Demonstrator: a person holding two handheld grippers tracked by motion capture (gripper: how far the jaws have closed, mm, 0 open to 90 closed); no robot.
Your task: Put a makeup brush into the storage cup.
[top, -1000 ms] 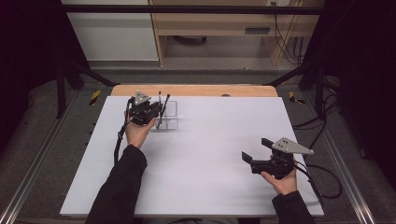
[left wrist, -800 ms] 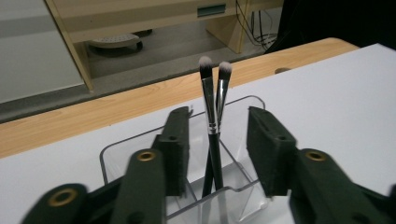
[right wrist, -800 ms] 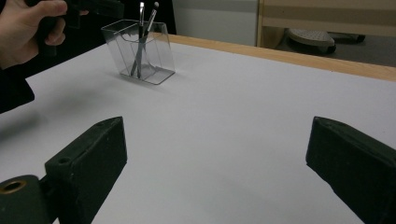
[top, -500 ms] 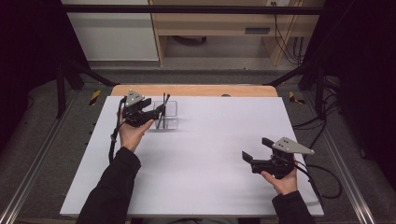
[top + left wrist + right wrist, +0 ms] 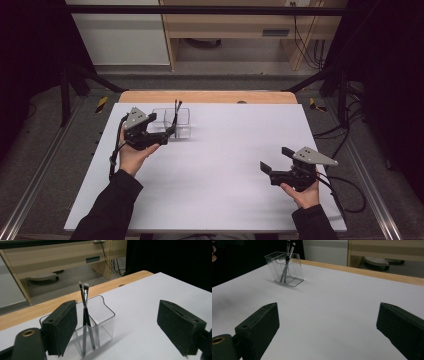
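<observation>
Brushes (image 5: 85,293): two of them stand heads up in a clear holder (image 5: 178,120) at the far left of the white table (image 5: 220,165), close to its wooden far edge. In the left gripper view they lean against each other in one compartment of the holder (image 5: 105,317), their handles crossing low down. In the right gripper view the brushes (image 5: 289,250) and holder (image 5: 295,267) stand far off at upper left.

The left gripper (image 5: 167,132) is held just beside the holder, on its near left side, pointing toward it. Its jaws have just been opening and now stand spread wide, with nothing pinched; in its own view the holder sits beyond the left jaw, apart from the pads.

Well to the right, near the table's near right corner, the right gripper (image 5: 275,160) is held above bare table. Its jaws are spread wide too, with nothing between them.
</observation>
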